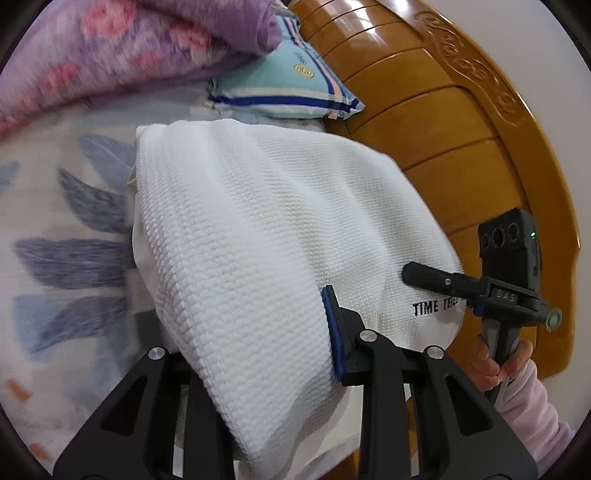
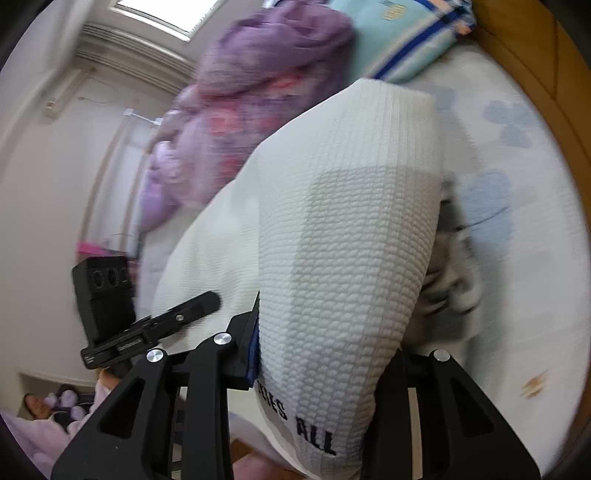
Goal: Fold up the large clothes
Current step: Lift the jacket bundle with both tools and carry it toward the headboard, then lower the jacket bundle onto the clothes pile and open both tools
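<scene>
White garment [image 1: 258, 221] stretches lengthwise toward the pillow [image 1: 280, 85].

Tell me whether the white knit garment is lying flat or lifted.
Lifted: the white knit garment hangs draped between the left gripper and right gripper, both clamped on it, above the bedsheet.

A carved wooden headboard [image 1: 461, 122] backs the leaf-print bed sheet [image 1: 55, 229]; pale walls [image 2: 44, 184], bright window [image 2: 166, 11].

We see our left gripper [image 1: 258, 332] clamping the white garment [image 1: 258, 221]; right gripper [image 1: 424, 277] at 3 o'clock.
</scene>
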The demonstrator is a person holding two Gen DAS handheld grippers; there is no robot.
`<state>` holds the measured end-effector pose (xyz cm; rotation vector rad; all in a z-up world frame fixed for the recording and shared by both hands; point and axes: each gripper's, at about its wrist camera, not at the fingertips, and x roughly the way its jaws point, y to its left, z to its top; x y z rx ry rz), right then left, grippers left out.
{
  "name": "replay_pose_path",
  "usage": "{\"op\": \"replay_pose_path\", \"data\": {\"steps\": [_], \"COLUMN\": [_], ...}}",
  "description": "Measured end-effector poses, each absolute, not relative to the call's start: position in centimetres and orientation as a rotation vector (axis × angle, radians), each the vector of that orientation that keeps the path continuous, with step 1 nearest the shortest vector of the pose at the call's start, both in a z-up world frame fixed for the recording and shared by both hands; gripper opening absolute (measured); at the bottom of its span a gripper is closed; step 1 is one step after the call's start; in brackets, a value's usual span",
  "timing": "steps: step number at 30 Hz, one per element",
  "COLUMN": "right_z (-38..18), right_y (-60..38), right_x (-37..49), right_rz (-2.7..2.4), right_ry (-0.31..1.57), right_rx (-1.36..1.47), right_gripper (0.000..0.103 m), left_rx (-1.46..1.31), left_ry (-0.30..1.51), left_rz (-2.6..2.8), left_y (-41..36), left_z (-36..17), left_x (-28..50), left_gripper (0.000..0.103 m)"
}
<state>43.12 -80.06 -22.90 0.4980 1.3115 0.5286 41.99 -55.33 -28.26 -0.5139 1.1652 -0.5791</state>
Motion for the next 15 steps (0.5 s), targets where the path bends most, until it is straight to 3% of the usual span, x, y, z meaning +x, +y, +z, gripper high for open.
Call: {"op": "replay_pose_path", "data": {"steps": [2,5,7,10,15], "right_z": [-25.5,-27.3,-28.2,-28.0,-22.7], "right_y": [-82.3,-82.8,-82.4,-81.5,-80.4], "right_x": [44.3,44.4,44.0,43.2,39.8], "right_rz": [0.429,0.337,0.283,0.240,0.112], "right_ry": [1.345,1.369,1.405,1.433,1.379], "right_rx": [0.560,0.517,0.494,0.433,0.204], "right_gripper": [0.034,0.057,0.082,0.084,0.085], "left_rx": [-0.529,-0.506,-0.477,-0.394,-0.129], "left_ry": [1.212,1.259,1.297,1.330,1.356], "left_rz": [-0.556,-0.504,-0.453,-0.374,-0.206], "left_y": [-56.5,-57.2,-57.0,-55.7,-53.7], "left_z": [-32.2,-35.2,-36.0,-35.7,-32.3], "left_x": [43.5,44.4,44.6,44.3,43.7], "left_gripper": [0.029,0.038,0.045,0.064,0.069]}}
